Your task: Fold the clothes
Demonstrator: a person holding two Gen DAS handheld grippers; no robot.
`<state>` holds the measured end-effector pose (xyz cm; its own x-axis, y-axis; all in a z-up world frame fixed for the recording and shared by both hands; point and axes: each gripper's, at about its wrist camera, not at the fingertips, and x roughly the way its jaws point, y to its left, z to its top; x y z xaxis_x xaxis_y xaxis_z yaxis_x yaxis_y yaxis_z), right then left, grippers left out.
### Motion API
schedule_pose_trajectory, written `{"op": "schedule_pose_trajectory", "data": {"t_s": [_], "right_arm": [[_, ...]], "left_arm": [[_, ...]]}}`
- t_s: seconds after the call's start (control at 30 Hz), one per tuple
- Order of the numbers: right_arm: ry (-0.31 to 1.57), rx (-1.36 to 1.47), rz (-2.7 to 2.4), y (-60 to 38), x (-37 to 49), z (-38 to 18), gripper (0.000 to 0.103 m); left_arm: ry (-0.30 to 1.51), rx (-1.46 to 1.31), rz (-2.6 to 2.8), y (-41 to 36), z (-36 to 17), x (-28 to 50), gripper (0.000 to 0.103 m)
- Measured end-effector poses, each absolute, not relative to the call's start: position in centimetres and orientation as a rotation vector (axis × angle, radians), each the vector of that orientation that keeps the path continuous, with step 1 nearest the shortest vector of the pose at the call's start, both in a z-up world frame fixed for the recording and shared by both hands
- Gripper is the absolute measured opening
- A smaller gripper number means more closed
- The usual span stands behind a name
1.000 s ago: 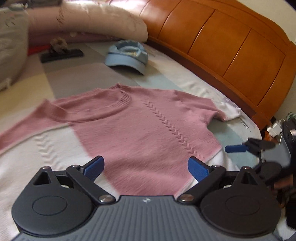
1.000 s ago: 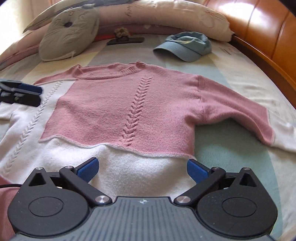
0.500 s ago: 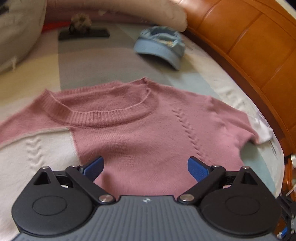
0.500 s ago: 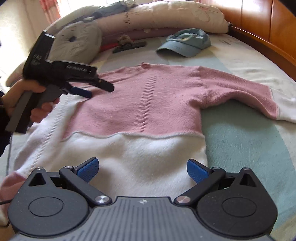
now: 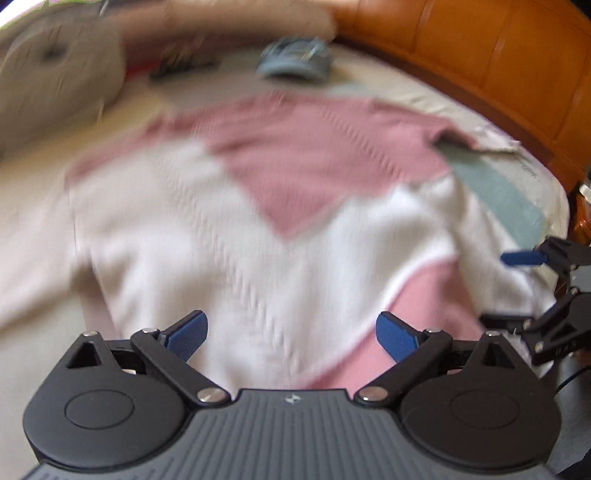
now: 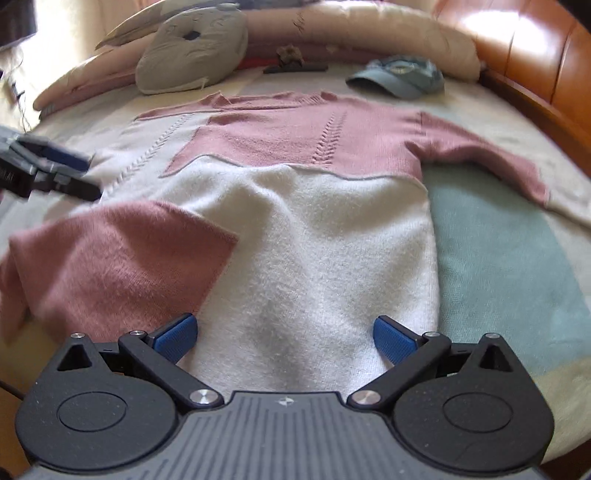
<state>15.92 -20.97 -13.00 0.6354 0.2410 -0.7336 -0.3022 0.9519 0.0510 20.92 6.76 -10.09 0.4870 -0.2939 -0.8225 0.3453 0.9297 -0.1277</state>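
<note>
A pink and white knit sweater (image 6: 317,206) lies flat on the bed, collar at the far end, white lower half nearest me. One pink sleeve end (image 6: 110,258) is folded over the white hem at the near left. My right gripper (image 6: 284,338) is open just above the white hem, nothing between its blue pads. My left gripper (image 5: 291,336) is open too, over the sweater's (image 5: 258,240) near left part; that view is motion-blurred. Each gripper shows at the edge of the other's view: the left one (image 6: 55,173) and the right one (image 5: 535,280).
A blue cap (image 6: 399,77) lies beyond the collar. A grey cushion (image 6: 192,48) and long pillows (image 6: 369,33) line the head of the bed, with a dark flat object (image 6: 295,66) in front of them. An orange wooden bed frame (image 5: 480,55) runs along the right side.
The left gripper has pulled back from the collar toward the hem, its view now blurred. The right gripper has also drawn back and lower. A pink sleeve end now shows on the white hem.
</note>
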Motion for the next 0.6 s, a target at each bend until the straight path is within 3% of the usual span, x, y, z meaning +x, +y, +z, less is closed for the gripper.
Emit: {"op": "schedule_pose_trajectory", "data": {"t_s": [0.33,0.6], "right_arm": [[0.875,-0.078,0.244,-20.9,13.9,-11.6,0.103],[0.825,-0.010,0.326,-19.6,10.2,-9.4,0.103]], "left_arm": [[0.900,-0.070,-0.279,11.2,-7.0,14.4,0.097],[0.911,-0.281,-0.201,13.9,-10.1,9.6,0.097]]}}
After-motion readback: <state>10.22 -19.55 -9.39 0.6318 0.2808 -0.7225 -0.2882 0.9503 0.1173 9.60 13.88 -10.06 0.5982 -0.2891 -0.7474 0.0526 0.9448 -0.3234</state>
